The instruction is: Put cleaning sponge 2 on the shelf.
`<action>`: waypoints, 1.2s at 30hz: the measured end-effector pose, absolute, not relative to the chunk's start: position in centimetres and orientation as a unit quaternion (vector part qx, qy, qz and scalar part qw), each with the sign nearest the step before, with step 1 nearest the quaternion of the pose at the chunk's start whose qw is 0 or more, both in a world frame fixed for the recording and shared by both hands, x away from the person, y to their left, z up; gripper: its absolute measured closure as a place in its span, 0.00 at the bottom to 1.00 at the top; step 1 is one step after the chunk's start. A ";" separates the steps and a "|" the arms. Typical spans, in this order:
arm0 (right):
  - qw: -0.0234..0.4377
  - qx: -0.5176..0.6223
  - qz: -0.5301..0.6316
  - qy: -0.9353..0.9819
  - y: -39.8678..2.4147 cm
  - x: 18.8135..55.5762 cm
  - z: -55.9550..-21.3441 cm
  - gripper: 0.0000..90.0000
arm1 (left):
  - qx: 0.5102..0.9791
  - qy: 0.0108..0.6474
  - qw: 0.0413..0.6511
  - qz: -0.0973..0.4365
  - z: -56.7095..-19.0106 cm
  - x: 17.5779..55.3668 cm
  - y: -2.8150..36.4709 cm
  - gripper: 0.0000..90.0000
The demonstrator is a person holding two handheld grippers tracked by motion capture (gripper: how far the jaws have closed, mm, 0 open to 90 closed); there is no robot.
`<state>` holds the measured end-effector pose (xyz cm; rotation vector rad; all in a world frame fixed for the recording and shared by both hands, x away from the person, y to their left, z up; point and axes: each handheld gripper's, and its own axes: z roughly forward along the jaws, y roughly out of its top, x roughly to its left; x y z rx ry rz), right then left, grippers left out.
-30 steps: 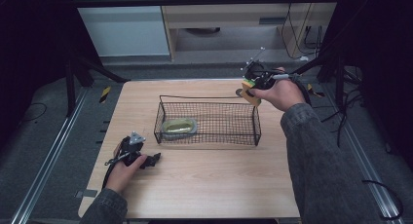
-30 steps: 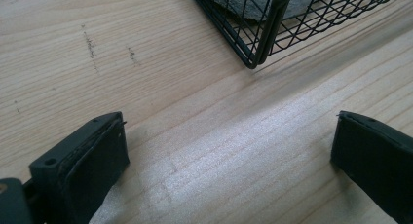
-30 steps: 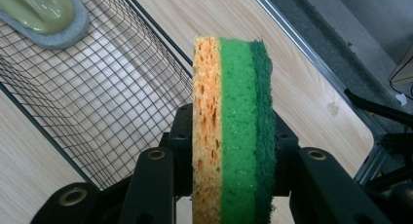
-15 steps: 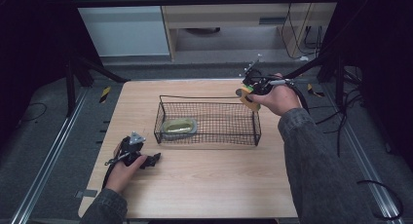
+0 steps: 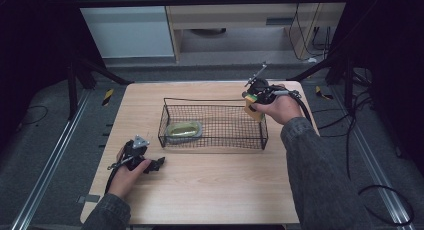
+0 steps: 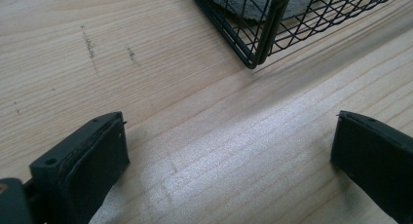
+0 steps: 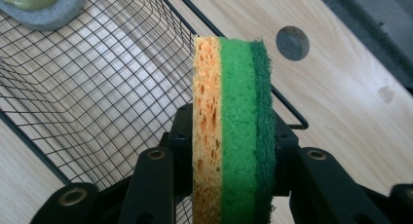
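Wooden table [image 5: 210,185]: right gripper [image 5: 253,101] clamps sponge [image 7: 234,131] over basket [image 5: 214,121].

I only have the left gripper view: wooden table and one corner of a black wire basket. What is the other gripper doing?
Observer: The right gripper is above the far right corner of the black wire basket, its jaws shut on a sponge layered orange, light green and dark green.
Operator: What is that grey thing inside the basket?
Observer: A grey oval dish holding a pale green bar, at the basket's left end.
Operator: Where does my gripper sit overall?
Observer: The left gripper lies low on the wooden table, off the basket's near left corner.
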<state>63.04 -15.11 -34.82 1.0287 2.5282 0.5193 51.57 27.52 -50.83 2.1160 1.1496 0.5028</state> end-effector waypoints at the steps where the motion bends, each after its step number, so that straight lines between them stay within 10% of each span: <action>1: 0.177 0.367 0.186 0.894 -15.2 63.2 -35.1 0.72 | 0.811 0.440 0.334 0.193 -50.8 51.6 27.5 0.00; 36: 0.168 0.373 0.169 0.896 -15.2 64.3 -39.4 0.72 | 0.812 0.438 0.335 0.192 -50.8 51.6 27.5 0.00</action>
